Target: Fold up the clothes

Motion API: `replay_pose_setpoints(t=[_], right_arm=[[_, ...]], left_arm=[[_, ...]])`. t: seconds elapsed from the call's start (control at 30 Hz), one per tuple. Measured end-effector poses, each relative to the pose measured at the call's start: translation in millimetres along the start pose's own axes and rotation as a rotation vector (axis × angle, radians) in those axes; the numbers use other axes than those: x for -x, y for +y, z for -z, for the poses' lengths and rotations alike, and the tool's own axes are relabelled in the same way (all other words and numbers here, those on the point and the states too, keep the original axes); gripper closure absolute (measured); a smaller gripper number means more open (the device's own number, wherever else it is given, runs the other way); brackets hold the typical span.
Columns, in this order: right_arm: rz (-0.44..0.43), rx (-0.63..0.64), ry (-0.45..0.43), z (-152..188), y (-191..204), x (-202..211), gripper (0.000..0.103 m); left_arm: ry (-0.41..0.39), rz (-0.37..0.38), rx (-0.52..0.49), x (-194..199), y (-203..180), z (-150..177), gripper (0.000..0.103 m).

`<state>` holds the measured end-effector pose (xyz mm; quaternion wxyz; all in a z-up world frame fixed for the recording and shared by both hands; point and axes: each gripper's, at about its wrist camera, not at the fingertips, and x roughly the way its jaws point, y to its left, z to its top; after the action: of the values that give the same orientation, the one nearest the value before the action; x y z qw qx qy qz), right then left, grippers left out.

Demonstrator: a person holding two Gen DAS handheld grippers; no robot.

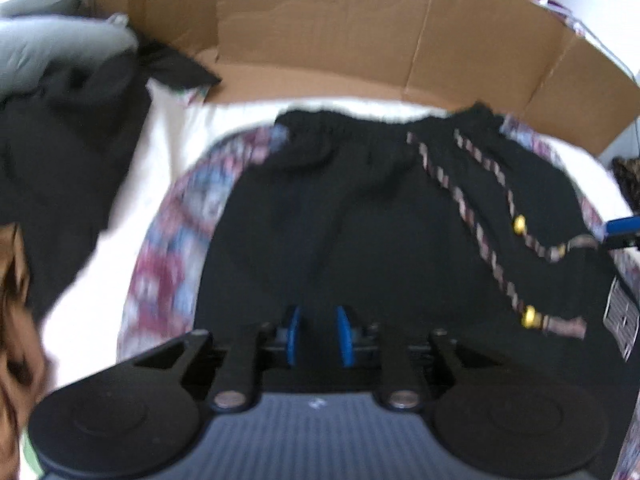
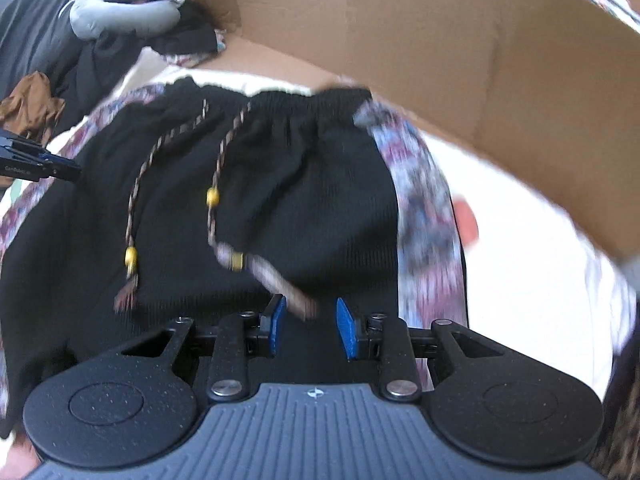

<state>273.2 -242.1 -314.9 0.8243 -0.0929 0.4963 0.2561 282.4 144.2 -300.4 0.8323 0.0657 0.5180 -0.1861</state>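
Note:
Black shorts (image 1: 352, 224) with patterned red-blue side stripes lie flat on a white sheet, waistband away from me; they also show in the right wrist view (image 2: 256, 184). A braided drawstring (image 1: 480, 208) with yellow beads lies across the front, and it also shows in the right wrist view (image 2: 212, 200). My left gripper (image 1: 319, 336) is open just above the black fabric near the hem, holding nothing. My right gripper (image 2: 310, 326) is open over the lower right of the shorts, with the drawstring's end lying between its blue pads (image 2: 346, 328).
A cardboard wall (image 1: 340, 28) stands behind the shorts. A heap of dark clothes (image 1: 64, 152) and a grey pillow (image 2: 120, 4) lie at the left. A brown garment (image 2: 32, 104) lies at the left edge. White sheet (image 2: 532, 248) extends to the right.

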Motion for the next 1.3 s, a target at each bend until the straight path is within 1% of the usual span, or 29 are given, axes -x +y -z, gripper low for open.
replay_pose_setpoints(t=[0.1,0.13,0.17,0.2,0.33,0.37,0.4,0.5,0.57,0.7,0.87,0.97,1.07,1.13,1.23,1.27,1.3], right_arm=[[0.038,-0.017,0.003,30,-4,2,0.068],[0.046,-0.031,0.010,38,-4,0,0.068],[0.050,-0.044,0.016,46,-5,-1,0.068],[0.054,-0.046,0.021,54,-4,-1,0.068],[0.082,-0.014,0.034,83,2,2,0.067],[0.085,-0.015,0.035,89,1,5,0.065],[0.085,-0.024,0.034,94,-1,10,0.062],[0.112,-0.074,0.042,108,-11,22,0.058],[0.142,-0.106,0.057,120,-17,29,0.058],[0.142,-0.164,0.064,147,-24,44,0.058],[0.179,-0.132,0.080,165,-18,58,0.058],[0.189,-0.151,0.093,171,-18,65,0.058],[0.202,-0.165,0.109,176,-15,71,0.058],[0.215,-0.162,0.122,178,-12,72,0.058],[0.235,-0.168,0.141,177,-6,77,0.058],[0.234,-0.180,0.142,176,-5,80,0.058],[0.226,-0.194,0.135,175,-3,85,0.058]], left_arm=[[0.025,-0.032,-0.029,-5,-3,13,0.078],[0.028,-0.035,-0.045,-5,-5,15,0.077],[0.030,-0.038,-0.061,-6,-7,18,0.072],[0.036,-0.032,-0.059,-6,-7,20,0.071],[0.053,-0.051,-0.047,-3,-2,31,0.070],[0.056,-0.057,-0.043,-1,0,35,0.070],[0.062,-0.062,-0.037,2,2,40,0.070],[0.076,-0.075,-0.013,15,11,56,0.068],[0.089,-0.088,0.007,24,18,68,0.068],[0.121,-0.119,0.048,44,33,96,0.068],[0.171,-0.142,0.101,61,47,130,0.068],[0.190,-0.154,0.107,67,49,146,0.068],[0.222,-0.183,0.101,69,50,157,0.068],[0.224,-0.199,0.110,73,54,163,0.066],[0.233,-0.251,0.133,83,63,165,0.070],[0.229,-0.230,0.119,88,67,164,0.070],[0.217,-0.233,0.121,93,70,163,0.070]])
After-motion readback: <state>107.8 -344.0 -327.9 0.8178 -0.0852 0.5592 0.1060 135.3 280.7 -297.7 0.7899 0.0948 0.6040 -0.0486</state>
